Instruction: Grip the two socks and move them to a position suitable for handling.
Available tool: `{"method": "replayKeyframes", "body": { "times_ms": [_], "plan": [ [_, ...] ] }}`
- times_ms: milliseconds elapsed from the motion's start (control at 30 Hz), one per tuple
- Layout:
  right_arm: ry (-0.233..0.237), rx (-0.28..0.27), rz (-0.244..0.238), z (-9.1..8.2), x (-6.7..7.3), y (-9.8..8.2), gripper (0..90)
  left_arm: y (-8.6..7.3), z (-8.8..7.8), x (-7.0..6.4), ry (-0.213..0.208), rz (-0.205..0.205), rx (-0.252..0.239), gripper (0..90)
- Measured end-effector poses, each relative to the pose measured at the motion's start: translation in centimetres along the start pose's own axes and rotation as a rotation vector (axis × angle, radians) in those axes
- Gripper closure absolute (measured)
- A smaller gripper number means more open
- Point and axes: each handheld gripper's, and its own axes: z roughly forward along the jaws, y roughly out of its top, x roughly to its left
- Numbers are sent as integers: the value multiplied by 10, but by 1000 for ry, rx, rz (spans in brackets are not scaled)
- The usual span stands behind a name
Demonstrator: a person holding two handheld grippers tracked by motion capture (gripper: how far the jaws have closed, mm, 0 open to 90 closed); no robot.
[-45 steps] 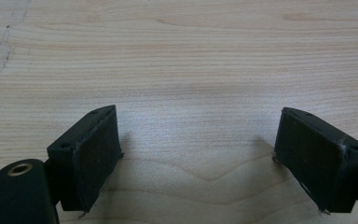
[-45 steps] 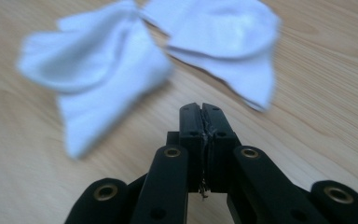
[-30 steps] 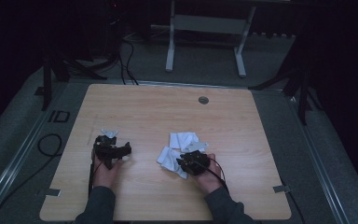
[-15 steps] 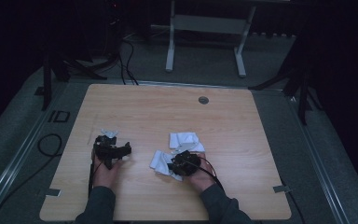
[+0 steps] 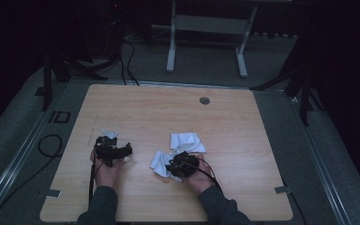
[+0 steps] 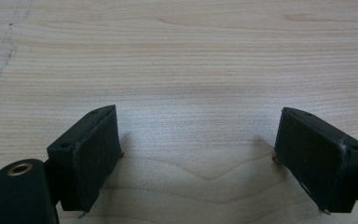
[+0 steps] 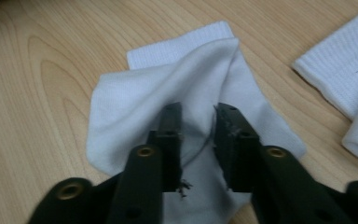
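R gripper (image 7: 198,140) is angled down onto a white sock (image 7: 135,107) near the table's (image 5: 136,108) front middle; its jaws have just been closing, now narrow, pinching a raised fold of fabric. A second sock (image 5: 186,141) lies just beyond it. L gripper (image 6: 198,154) is held low over bare wood at front left, jaws wide apart, nothing between them.

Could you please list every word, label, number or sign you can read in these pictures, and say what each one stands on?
"ID": dark letters on the grey floor left of the wooden table, in the high view.
No print can be made out on the white socks or on the black jaws in either gripper view.
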Motion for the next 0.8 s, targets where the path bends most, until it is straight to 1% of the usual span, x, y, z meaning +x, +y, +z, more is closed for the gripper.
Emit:
{"method": "replayKeyframes", "body": {
  "times_ms": [33, 67, 133, 167, 200, 233, 267, 300, 333, 367, 400, 433, 467, 500, 533, 567, 600, 633, 667, 700, 733, 767, 800],
  "plan": [
    [-5, 19, -20, 1, 2, 3, 788, -1, -1, -1, 5, -5, -5, 181],
    [-10, 23, -24, 1, 3, 4, 803, -3, -3, -3, 5, -6, -12, 239],
    [-11, 28, -34, 2, 4, 5, 825, -4, -9, -6, -5, 3, -10, 406],
    [-11, 28, -34, 2, 4, 5, 825, -5, -12, -8, -8, 10, 0, 406],
    [-7, 27, -32, 3, 3, 5, 838, -5, -14, -11, -13, 20, 3, 498],
    [-4, 26, -32, 3, 3, 5, 840, -5, -15, -14, -28, 36, -2, 542],
    [-4, 26, -32, 3, 3, 5, 840, -6, -17, -18, -53, 50, -5, 542],
    [1, 26, -34, 3, 2, 5, 843, -6, -20, -22, -91, 69, -9, 623],
    [3, 27, -34, 3, 2, 5, 845, -6, -22, -26, -111, 79, -16, 656],
    [3, 27, -34, 3, 2, 5, 845, -6, -25, -31, -134, 100, -22, 692],
    [9, 28, -37, 3, 1, 5, 847, -7, -31, -42, -181, 145, -36, 716],
    [11, 29, -39, 3, 1, 6, 848, -7, -31, -42, -181, 145, -36, 746],
    [15, 30, -43, 3, 1, 6, 849, -7, -33, -47, -203, 165, -40, 766],
    [18, 32, -50, 3, 0, 6, 850, -8, -36, -57, -247, 201, -42, 785],
    [18, 32, -50, 3, 0, 6, 850, -8, -36, -57, -247, 201, -42, 804],
    [23, 38, -57, 4, 0, 7, 850, -10, -38, -65, -282, 226, -42, 818],
    [23, 38, -57, 4, 0, 7, 850, -10, -38, -65, -282, 226, -42, 827],
    [25, 41, -67, 4, 0, 8, 850, -11, -39, -72, -316, 241, -37, 833],
    [27, 41, -70, 4, -1, 8, 850, -12, -39, -75, -334, 246, -32, 834],
    [27, 41, -70, 4, -1, 8, 850, -12, -39, -75, -334, 246, -32, 840],
    [29, 41, -70, 4, -1, 8, 850, -13, -39, -78, -353, 243, -31, 840],
    [35, 41, -69, 5, -1, 9, 851, -14, -38, -82, -382, 244, -21, 842],
    [37, 39, -65, 5, -1, 9, 850, -14, -38, -82, -382, 244, -21, 842]
  ]
}}
